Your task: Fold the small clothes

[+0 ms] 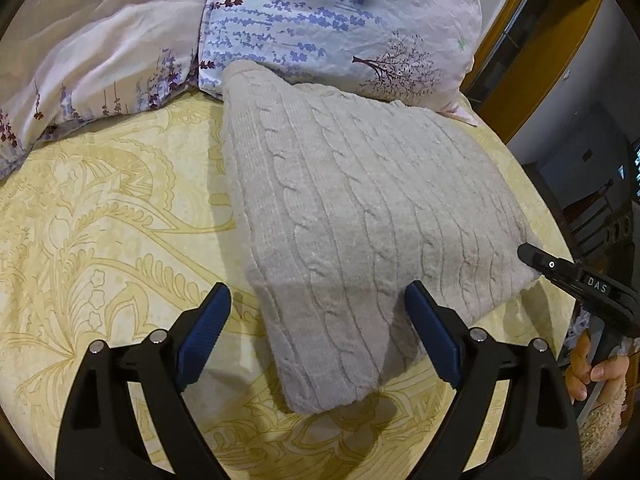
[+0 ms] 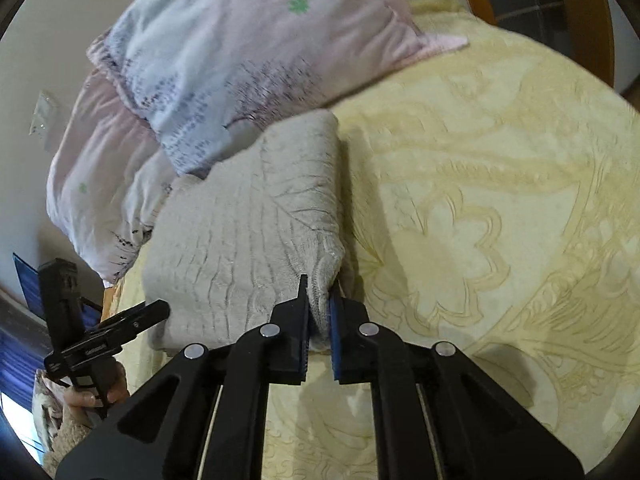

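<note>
A beige cable-knit sweater (image 1: 360,208) lies folded on the yellow patterned bedspread (image 1: 100,240). My left gripper (image 1: 318,300) is open, its blue-padded fingers either side of the sweater's near corner, holding nothing. My right gripper (image 2: 319,300) is shut on the sweater's edge (image 2: 324,276), pinching a fold of knit between its pads. The sweater also shows in the right wrist view (image 2: 248,220). The right gripper shows in the left wrist view (image 1: 560,272) at the sweater's right corner. The left gripper shows in the right wrist view (image 2: 120,324) at the left.
Two floral pillows (image 1: 340,20) lie against the far side of the sweater. A wooden bed frame (image 1: 520,60) curves at the right. The bedspread (image 2: 500,200) stretches to the right of the sweater. The bed's edge is near the sweater's right corner.
</note>
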Tool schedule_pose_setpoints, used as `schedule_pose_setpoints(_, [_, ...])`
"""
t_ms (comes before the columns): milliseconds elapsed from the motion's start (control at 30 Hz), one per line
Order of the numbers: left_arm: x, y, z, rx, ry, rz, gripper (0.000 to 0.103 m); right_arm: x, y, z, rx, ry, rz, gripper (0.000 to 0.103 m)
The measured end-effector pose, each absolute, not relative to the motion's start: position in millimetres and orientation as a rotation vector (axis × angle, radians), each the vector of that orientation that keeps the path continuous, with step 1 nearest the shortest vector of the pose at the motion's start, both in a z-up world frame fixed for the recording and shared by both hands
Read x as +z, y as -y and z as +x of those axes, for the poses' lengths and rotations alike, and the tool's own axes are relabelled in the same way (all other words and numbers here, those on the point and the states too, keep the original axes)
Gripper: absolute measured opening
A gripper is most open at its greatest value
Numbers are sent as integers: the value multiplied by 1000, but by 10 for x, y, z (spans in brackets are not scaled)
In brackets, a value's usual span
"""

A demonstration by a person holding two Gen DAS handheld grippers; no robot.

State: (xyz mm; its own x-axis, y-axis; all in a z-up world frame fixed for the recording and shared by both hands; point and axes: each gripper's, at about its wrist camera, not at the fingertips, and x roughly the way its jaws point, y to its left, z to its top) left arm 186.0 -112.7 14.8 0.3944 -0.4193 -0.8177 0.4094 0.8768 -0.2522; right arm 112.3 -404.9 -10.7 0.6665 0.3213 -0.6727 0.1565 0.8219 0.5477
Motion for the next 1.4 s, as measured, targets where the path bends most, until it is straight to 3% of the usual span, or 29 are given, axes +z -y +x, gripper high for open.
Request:
schedule_pose_setpoints(133, [154, 1144, 1837, -516, -1028, 13, 89, -103, 4049, 1124, 101, -863, 619, 10])
schedule_pose_setpoints(300, [142, 1177, 1842, -510, -1023, 27, 89, -105, 4117, 1101, 99, -871, 667, 29])
schedule_pose_setpoints(600, [212, 1007, 1898, -561, -1036, -88, 89, 73, 4425, 1323, 100, -832, 752, 47])
schedule_pose_setpoints(733, [218, 874, 2041, -546, -1049, -171, 89, 72, 4549, 1788, 119, -857, 791, 47])
schedule_pose_setpoints(1000, [124, 773, 2322, -574, -1117, -326, 89, -56, 4566, 2472, 153, -919, 841, 46])
schedule_pose_setpoints(1033, [117, 777, 2342, -575, -1119, -335, 89, -76, 4535, 2528, 165, -929, 840, 41])
schedule_pose_setpoints(1067, [112, 776, 2378, -575, -1122, -347, 89, -86, 4506, 2565, 175, -937, 833, 21])
schedule_pose_setpoints(1100, [107, 775, 2401, -575, -1124, -356, 89, -80, 4451, 2596, 188, -941, 806, 12])
schedule_pose_setpoints(1400, [59, 774, 2518, -578, -1133, -412, 89, 317, 4379, 2516, 97, -788, 589, 8])
